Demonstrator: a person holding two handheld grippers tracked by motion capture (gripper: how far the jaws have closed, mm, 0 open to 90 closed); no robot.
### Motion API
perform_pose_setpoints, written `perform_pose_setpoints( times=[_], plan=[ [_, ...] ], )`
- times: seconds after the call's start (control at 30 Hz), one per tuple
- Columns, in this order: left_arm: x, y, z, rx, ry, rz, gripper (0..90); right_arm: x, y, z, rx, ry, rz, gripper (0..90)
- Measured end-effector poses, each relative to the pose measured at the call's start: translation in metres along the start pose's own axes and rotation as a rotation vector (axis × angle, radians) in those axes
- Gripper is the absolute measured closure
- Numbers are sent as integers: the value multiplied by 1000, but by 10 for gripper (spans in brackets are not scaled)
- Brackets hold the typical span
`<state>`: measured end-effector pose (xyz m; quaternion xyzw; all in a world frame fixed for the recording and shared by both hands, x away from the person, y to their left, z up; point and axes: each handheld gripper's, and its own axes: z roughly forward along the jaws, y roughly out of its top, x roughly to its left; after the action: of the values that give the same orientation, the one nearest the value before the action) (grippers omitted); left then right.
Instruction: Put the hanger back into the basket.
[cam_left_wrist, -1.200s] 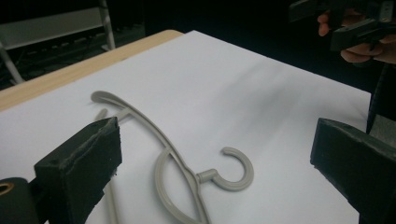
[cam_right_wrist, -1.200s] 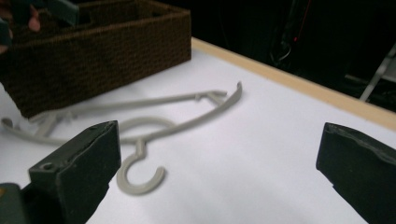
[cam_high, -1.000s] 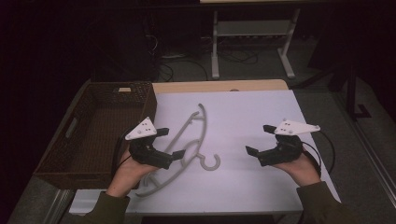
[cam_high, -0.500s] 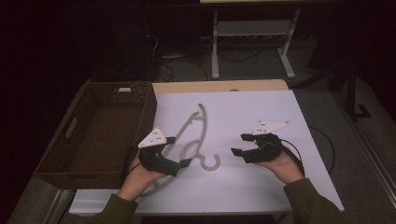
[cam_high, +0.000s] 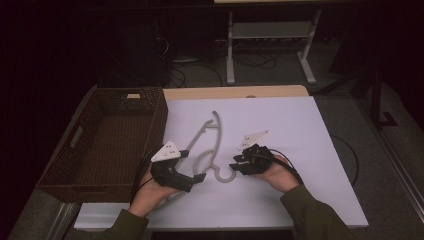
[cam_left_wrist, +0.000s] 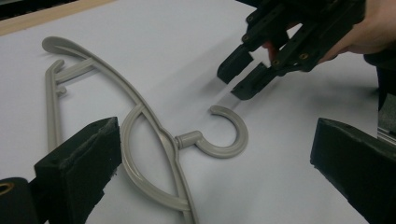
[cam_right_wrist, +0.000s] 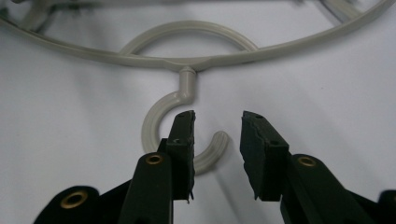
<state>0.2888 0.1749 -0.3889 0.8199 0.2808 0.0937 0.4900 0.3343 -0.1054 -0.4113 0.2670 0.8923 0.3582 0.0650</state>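
High view: fixed above near edge of tabletop (cam_high: 300, 130), facing forward and down; whole top in frame, floor beyond far edge.

Left gripper view: rides left gripper (cam_left_wrist: 210, 172), low over tabletop, close, looking across toward hanger (cam_left_wrist: 154, 140) hook and right gripper (cam_left_wrist: 247, 70) beyond.

Right gripper view: rides right gripper (cam_right_wrist: 217, 140), very close, looking steeply down on hook, hanger body running across top of frame.

Shared by all three: hanger hook, white surface around it.
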Motion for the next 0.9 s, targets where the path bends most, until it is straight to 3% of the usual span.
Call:
perform_pose_setpoints(
  times=[0.4,0.67,0.9],
  plan=[
    [0,-2,2,6,-7,-8,18,-6,5,32,72,-2,34,688],
    [0,-3,3,17,-11,-5,18,-6,3,36,109,-12,21,752],
    [0,-3,4,17,-12,-7,18,-6,3,36,112,-12,40,774]
  ],
)
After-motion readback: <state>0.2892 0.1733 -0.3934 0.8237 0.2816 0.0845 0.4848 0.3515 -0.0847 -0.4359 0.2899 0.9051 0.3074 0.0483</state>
